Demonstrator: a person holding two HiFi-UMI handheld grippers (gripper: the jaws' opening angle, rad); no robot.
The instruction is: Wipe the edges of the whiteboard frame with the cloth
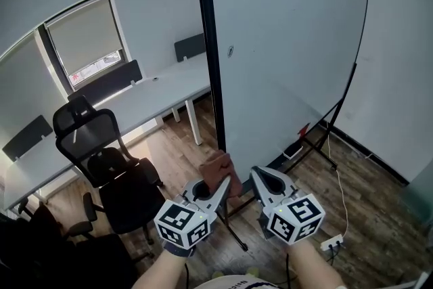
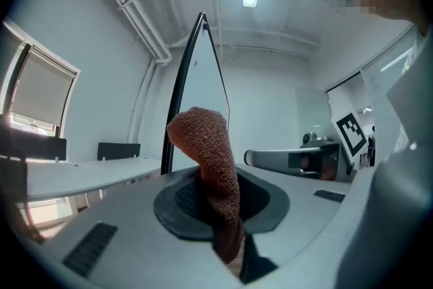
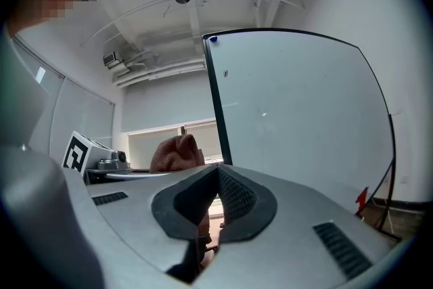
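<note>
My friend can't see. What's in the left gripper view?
The left gripper has its jaws shut on a reddish-brown knitted cloth that sticks up between them. Behind it rises the black whiteboard frame, in a white office.

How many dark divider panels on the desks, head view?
3 divider panels: one beside the whiteboard, one under the window blind, one at far left. The whiteboard may hide more.
</note>
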